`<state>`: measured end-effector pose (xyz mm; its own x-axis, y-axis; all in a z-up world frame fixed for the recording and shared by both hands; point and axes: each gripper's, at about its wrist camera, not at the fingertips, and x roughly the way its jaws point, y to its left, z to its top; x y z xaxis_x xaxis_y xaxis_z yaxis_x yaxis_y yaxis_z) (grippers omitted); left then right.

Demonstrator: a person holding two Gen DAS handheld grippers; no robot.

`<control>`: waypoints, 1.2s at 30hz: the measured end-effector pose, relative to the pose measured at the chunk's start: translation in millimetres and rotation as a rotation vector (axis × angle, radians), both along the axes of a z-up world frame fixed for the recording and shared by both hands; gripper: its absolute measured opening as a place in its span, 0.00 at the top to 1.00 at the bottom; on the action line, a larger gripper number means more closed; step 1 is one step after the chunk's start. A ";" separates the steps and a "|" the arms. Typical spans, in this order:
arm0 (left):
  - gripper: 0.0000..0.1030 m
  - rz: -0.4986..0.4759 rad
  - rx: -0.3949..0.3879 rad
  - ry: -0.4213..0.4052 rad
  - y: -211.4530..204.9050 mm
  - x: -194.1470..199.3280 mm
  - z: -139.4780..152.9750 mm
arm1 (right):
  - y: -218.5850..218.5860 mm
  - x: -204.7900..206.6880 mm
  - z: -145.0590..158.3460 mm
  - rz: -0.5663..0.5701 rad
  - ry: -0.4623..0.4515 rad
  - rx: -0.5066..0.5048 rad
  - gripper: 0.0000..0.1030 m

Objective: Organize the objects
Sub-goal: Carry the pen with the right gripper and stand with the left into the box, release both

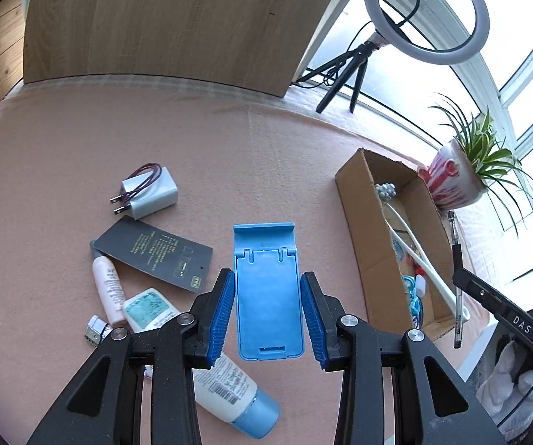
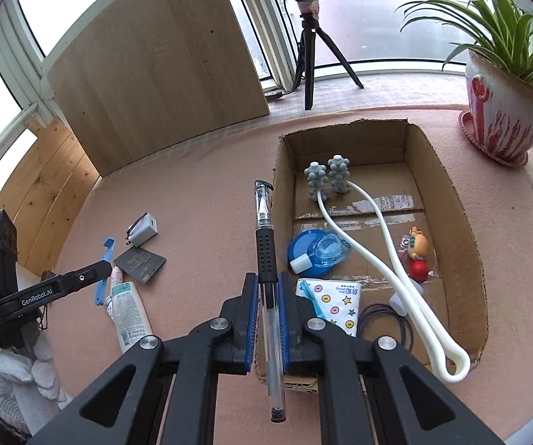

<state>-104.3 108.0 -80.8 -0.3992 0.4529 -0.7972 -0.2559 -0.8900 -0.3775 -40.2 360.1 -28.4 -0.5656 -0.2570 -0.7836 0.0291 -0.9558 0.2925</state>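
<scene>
The right gripper [image 2: 266, 319] was clamped shut on a clear gel pen with a black rubber grip sleeve [image 2: 266, 256]. The pen's long axis ran along the fingers, its capped end pointing away toward the window and its other end hanging back under the gripper, above the near left wall of the open brown cardboard box [image 2: 448, 185].

The left gripper [image 1: 268, 315] stood partly open, its blue ribbed pads pressed on the long edges of a flat light-blue plastic phone stand [image 1: 268, 293]. The stand was held lengthwise, its lipped end pointing away, above the pink cloth-covered table [image 1: 247, 155].

Both grippers angled steeply down. A white-gloved hand [image 2: 17, 374] gripped the left one's handle.
</scene>
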 end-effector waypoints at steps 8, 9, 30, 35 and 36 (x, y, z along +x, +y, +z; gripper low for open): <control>0.62 -0.141 -0.003 0.035 78.8 9.8 18.8 | 49.4 4.7 13.7 -0.089 0.036 0.018 0.91; 0.62 -0.158 -0.006 0.039 86.7 11.5 20.1 | 53.5 4.0 14.5 -0.095 0.038 0.021 0.91; 0.61 -0.287 -0.092 0.117 217.8 6.5 21.0 | 101.9 -25.7 -6.0 -0.129 0.010 0.061 0.91; 0.61 -0.278 -0.099 0.129 222.8 2.6 21.4 | 105.4 -26.9 -7.2 -0.124 0.005 0.066 0.91; 0.61 -0.277 -0.101 0.129 223.9 1.4 20.8 | 105.9 -26.7 -7.4 -0.125 0.005 0.066 0.91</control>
<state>-102.9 331.9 -60.0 -0.3726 0.4795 -0.7945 -0.5334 -0.8113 -0.2395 -66.9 466.0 -35.8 -0.5938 -0.1319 -0.7937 -0.0902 -0.9693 0.2286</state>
